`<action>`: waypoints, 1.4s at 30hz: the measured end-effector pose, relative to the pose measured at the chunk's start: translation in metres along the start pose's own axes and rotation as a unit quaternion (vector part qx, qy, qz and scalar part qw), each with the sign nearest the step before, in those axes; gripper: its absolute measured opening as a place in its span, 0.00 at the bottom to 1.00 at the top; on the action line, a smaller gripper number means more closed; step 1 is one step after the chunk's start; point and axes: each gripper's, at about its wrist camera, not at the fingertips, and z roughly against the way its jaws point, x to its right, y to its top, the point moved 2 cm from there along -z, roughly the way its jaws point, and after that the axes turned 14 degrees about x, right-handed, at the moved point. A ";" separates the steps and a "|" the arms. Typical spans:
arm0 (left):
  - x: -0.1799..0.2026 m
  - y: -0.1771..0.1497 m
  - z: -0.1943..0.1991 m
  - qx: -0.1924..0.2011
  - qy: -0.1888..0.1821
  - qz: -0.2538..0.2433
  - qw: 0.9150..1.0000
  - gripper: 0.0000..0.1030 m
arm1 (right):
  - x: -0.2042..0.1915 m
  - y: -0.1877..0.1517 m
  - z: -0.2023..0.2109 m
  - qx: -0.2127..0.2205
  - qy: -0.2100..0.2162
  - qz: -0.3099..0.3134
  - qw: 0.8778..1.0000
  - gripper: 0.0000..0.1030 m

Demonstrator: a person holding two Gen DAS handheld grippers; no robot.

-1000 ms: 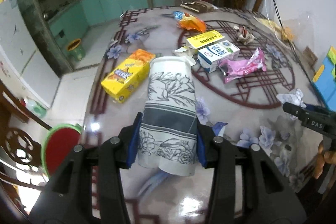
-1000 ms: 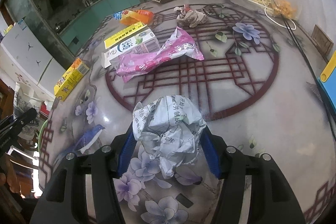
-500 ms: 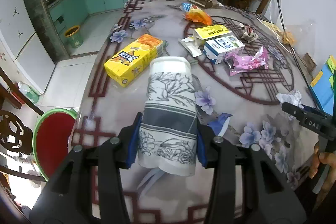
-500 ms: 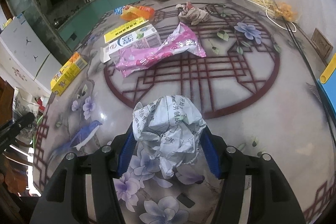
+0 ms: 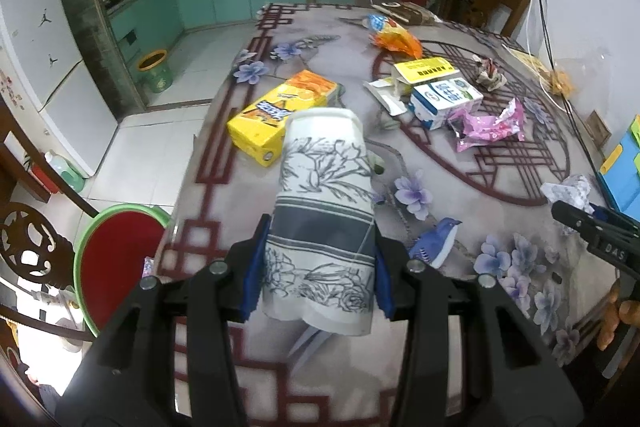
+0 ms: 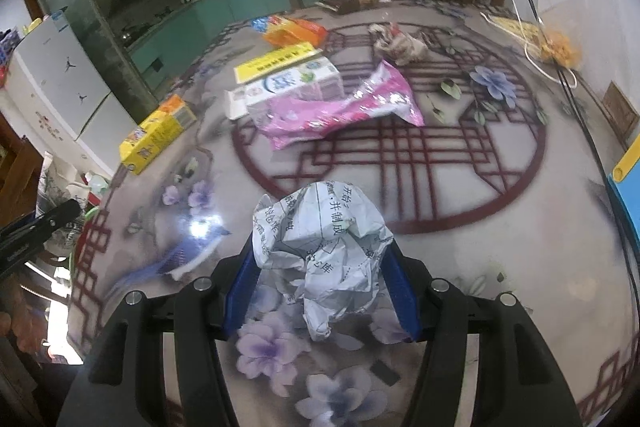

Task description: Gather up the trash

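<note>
Both grippers carry trash above the patterned table.

The left gripper is clamped on a flower-printed paper cup, its blue pads pressing both sides; only this view shows the red basin on the floor past the table edge. The right gripper squeezes a crumpled printed paper. The right wrist view is motion-blurred, so the pink wrapper and the milk carton behind it read poorly; the cup's mouth is cut off behind the fingers.
</note>
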 end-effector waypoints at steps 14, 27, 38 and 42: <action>-0.056 0.001 0.026 0.029 0.022 0.042 0.998 0.42 | -0.100 0.000 0.004 0.003 0.068 0.033 0.997 0.55; -0.089 -0.058 -0.009 -0.080 0.010 0.070 0.994 0.77 | -0.151 -0.007 -0.008 -0.009 0.088 0.052 0.995 0.55; -0.068 -0.065 -0.027 -0.101 -0.041 0.086 0.990 0.37 | -0.157 -0.017 -0.014 -0.021 0.087 0.055 0.994 0.55; -0.077 -0.055 -0.015 -0.071 -0.026 0.092 0.993 0.37 | -0.156 -0.018 -0.014 -0.021 0.088 0.054 0.994 0.55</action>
